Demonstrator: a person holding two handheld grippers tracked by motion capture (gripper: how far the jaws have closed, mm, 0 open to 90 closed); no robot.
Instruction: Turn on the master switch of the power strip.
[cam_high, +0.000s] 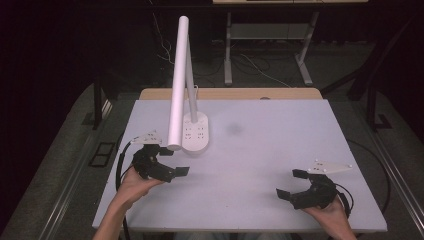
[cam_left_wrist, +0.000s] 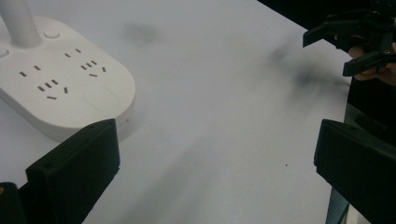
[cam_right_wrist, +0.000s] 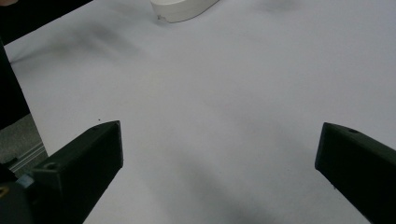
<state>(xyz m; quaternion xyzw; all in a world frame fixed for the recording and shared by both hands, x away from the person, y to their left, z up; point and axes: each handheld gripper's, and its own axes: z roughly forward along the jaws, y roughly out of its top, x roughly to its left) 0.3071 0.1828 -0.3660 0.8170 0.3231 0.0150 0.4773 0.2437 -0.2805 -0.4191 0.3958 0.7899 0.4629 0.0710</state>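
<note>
Lamp (cam_high: 179, 82), white and matte, stands left of the table's (cam_high: 260, 150) middle, its long tube head running toward the person's edge over an oval socketed base (cam_high: 196, 132). Left gripper (cam_high: 172, 162) sits just beside that base, jaws apart, empty; right gripper (cam_high: 290, 184) well apart, jaws wide too.

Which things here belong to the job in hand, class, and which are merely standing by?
Job in hand:
white desk lamp with sockets in its base
left gripper, open, beside that base
right gripper, open, over bare table

Standing by:
table
desk legs behind
</note>
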